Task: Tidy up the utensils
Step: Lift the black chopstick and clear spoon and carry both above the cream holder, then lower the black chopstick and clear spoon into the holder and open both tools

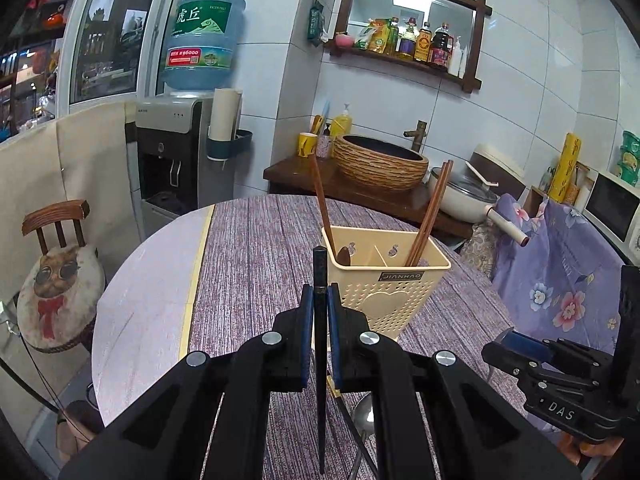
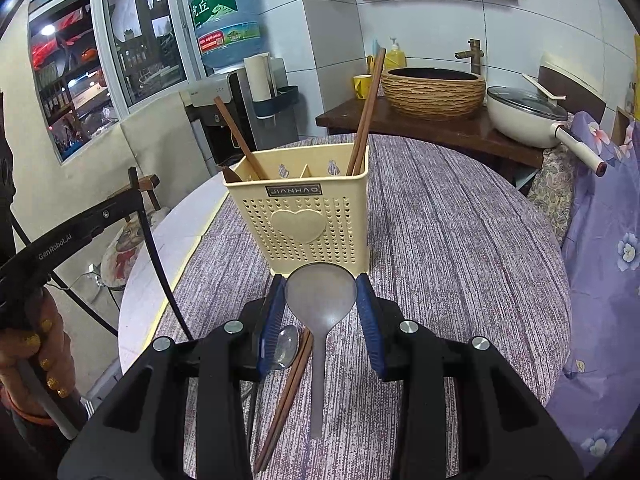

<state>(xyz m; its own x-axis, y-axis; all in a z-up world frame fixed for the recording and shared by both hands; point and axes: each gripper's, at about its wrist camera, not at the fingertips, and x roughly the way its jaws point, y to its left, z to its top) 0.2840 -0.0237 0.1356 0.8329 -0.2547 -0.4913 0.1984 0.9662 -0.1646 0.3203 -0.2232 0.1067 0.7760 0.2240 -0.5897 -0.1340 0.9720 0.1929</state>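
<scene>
The left gripper (image 1: 320, 300) is clamped on a dark chopstick (image 1: 319, 272) — its blue pads press both sides of the stick, whose tip rises just above them in front of the cream utensil holder (image 1: 394, 292). The right gripper (image 2: 321, 300) grips a grey spoon (image 2: 320, 294) by its bowl, pads touching both edges, handle hanging toward the camera.

The holder stands on the purple tablecloth (image 2: 460, 240) near the middle of the round table (image 1: 136, 304), well in from its near edge. Its left compartment holds a brown wooden spoon (image 1: 322, 208) leaning left; its right compartment holds a pair of brown chopsticks (image 1: 430, 212) leaning right.

On the cloth near the table's near edge, under the right gripper, lie a metal spoon (image 2: 287, 346) and another pair of brown chopsticks (image 2: 288, 392) — just beside each other.
</scene>
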